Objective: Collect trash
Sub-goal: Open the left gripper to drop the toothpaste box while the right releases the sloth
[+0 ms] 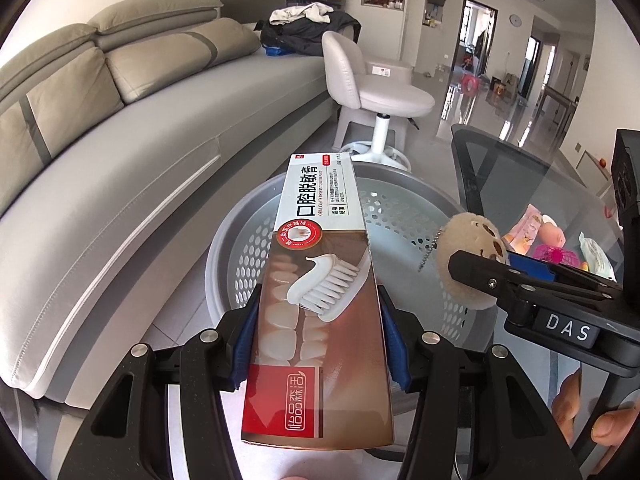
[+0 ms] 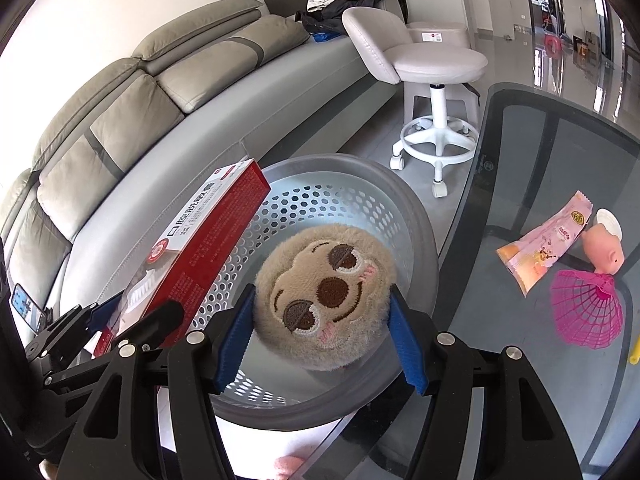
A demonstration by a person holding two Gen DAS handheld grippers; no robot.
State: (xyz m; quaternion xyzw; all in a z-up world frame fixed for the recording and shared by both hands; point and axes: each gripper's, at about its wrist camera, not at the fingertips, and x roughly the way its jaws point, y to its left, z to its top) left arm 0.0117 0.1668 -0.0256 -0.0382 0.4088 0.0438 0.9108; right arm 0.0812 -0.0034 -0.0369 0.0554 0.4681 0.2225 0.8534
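Left tool (image 1: pixel 318 340) clamps the toothpaste box (image 1: pixel 320 280); right tool (image 2: pixel 322 332) clamps the plush sloth face (image 2: pixel 324 296) (both at frame centre, above the perforated basket (image 2: pixel 340 200)).

Dark glass table (image 2: pixel 560 168): pink snack wrapper (image 2: pixel 544 248), pink toy pig (image 2: pixel 604 246), pink plastic shell (image 2: pixel 586 312) close together; yellow item at edge, unclear. Tiled floor (image 2: pixel 372 148): perforated basket (image 2: pixel 360 184), white stool (image 2: pixel 438 80), grey sofa (image 2: pixel 160 120).
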